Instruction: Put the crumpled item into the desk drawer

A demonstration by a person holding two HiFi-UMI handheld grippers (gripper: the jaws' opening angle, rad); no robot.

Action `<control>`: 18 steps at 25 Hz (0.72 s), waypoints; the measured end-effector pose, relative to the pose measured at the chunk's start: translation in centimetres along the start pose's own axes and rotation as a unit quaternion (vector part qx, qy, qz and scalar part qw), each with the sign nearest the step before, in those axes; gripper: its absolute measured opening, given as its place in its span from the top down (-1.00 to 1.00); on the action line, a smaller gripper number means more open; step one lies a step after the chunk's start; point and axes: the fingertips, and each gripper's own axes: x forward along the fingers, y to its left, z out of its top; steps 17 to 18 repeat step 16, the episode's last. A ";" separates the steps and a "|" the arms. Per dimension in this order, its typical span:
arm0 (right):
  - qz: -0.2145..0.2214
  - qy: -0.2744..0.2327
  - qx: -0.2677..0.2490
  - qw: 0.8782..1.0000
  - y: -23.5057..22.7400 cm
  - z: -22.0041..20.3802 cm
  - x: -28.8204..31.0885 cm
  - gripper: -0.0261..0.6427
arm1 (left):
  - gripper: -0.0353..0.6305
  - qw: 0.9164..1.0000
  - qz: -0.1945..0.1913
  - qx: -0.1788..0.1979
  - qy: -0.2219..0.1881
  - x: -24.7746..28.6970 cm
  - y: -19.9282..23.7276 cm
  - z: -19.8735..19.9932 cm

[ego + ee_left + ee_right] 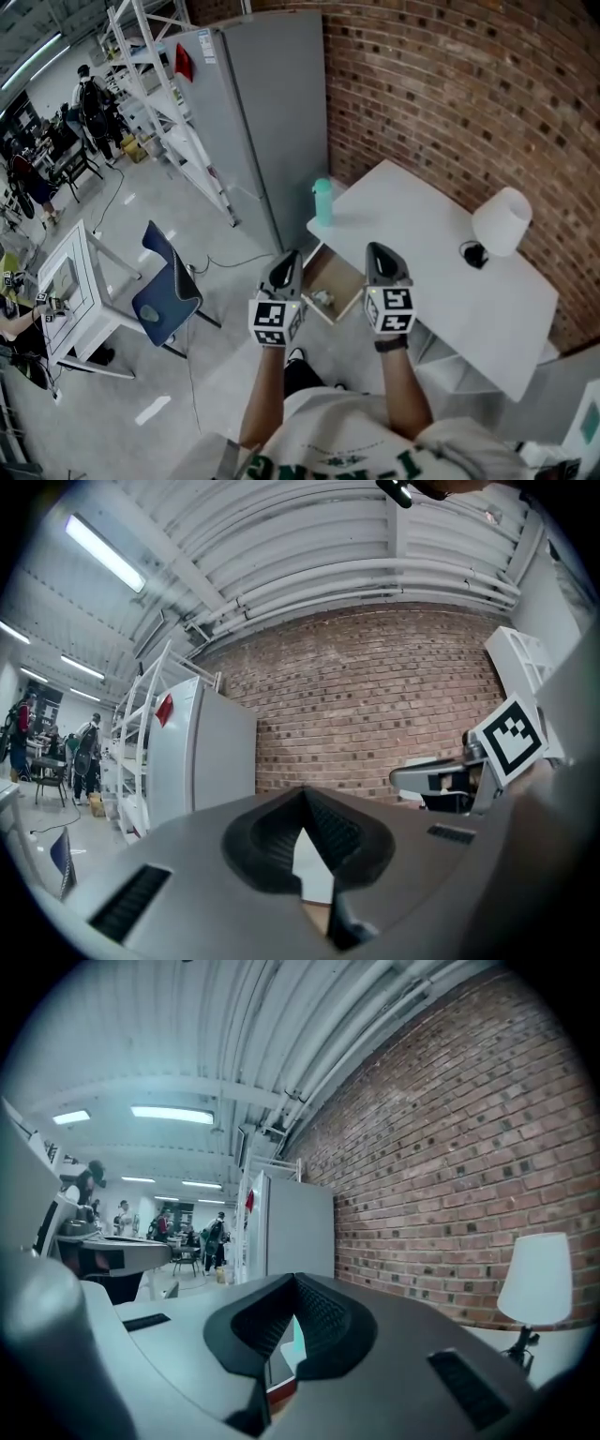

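Observation:
The white desk (427, 258) stands against the brick wall, and its wooden drawer (342, 270) is pulled out at the near left corner. A small pale crumpled item (322, 299) lies inside the drawer. My left gripper (286, 258) hovers over the drawer's left edge with its jaws shut and nothing between them (302, 794). Held level above the drawer's right side, the right gripper (378, 251) has its jaws shut and empty too (295, 1281). Each gripper view shows the other gripper off to the side.
A teal bottle (322, 202) stands on the desk's far left corner and a white lamp (502, 221) near the wall. A grey cabinet (258, 122) rises behind the desk. A blue chair (164, 292) and a white table (80, 281) stand on the floor to the left.

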 end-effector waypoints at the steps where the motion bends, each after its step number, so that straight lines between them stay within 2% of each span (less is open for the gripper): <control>1: 0.002 -0.001 0.001 1.000 0.1 0.1 0.1 0.91 | 0.90 1.000 -0.001 0.004 0.000 0.1 0.0 0.0; 5: 0.002 -0.005 -0.002 1.000 0.1 0.2 0.5 0.91 | 0.90 1.000 0.006 0.015 -0.002 0.1 0.5 0.5; 10: 0.002 -0.011 0.000 1.000 -0.1 0.9 0.5 0.91 | 0.90 1.000 0.015 0.013 -0.009 0.0 1.2 1.3; 18: -0.002 -0.017 -0.004 1.000 -1.1 0.7 0.4 0.91 | 0.90 1.000 0.011 0.015 -0.008 0.6 0.8 1.1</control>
